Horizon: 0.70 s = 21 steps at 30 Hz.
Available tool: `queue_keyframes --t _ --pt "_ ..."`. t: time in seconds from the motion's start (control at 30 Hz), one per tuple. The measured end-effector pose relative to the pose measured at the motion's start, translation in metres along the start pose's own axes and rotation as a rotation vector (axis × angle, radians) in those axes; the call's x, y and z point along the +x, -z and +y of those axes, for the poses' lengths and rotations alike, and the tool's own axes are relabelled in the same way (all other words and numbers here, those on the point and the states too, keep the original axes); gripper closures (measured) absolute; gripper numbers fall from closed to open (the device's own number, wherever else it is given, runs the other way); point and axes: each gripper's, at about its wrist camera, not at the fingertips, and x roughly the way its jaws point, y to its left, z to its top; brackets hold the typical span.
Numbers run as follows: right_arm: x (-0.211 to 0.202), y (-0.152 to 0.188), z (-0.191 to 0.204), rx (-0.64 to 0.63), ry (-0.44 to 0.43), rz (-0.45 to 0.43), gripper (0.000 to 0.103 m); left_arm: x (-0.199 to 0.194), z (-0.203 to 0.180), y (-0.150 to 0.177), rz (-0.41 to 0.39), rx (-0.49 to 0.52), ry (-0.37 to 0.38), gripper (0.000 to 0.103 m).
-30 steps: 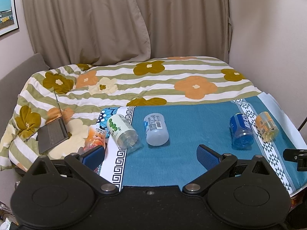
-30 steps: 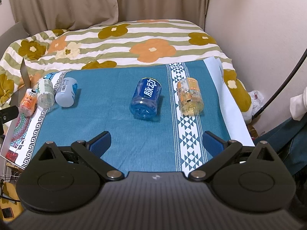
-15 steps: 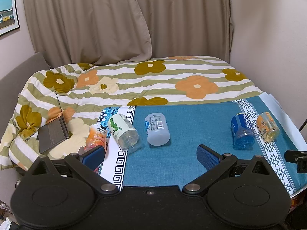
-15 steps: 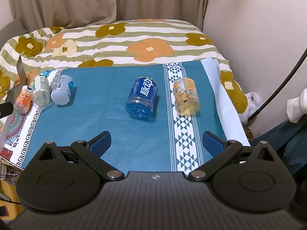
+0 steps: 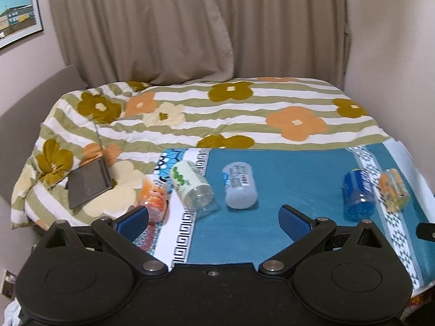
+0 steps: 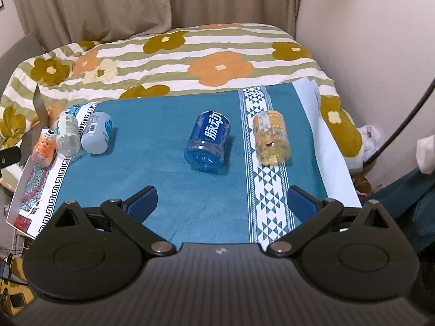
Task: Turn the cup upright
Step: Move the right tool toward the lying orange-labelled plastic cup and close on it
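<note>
Jaws wide; blue cup point(image 6: 208, 141) lies mid-cloth point(image 6: 152, 168).

**Soft indoor light, fisheye bend, slight motion blur on the left**

Both views are evenly and fairly brightly lit by diffuse room light with a warm cast. Shadows are short and soft: the blue labelled plastic cup point(image 6: 208, 141) lying ahead of the right claw point(image 6: 221, 202) throws a faint dark patch to its right on the teal woven table cloth point(image 6: 163, 141). No hard glare shows. The left view is slightly smeared, most of all on the cups ahead of the left claw point(image 5: 214, 218). Fisheye distortion bends the beige pleated curtains point(image 5: 190, 27) and darkens the frame corners.
</note>
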Motion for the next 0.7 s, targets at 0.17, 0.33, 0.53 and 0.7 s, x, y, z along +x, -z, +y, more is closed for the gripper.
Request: queue_keyframes --t 0.17,0.33,0.53,0.7 --pt "0.017 -0.008 0.001 -0.015 -0.061 0.015 0.0 0.019 0.016 -0.008 0.029 -0.013 -0.06 0.0" --pt "0.034 -0.013 0.016 -0.001 -0.049 0.026 0.0 0.05 0.042 -0.015 0.074 -0.019 -0.082 0.0" --pt "0.055 -0.017 0.039 0.059 -0.007 0.055 0.0 0.101 0.075 -0.025 0.145 0.007 -0.062 0.001" --pt "0.077 -0.019 0.06 0.112 0.044 0.091 0.0 0.148 0.096 -0.032 0.207 0.039 -0.026 0.008"
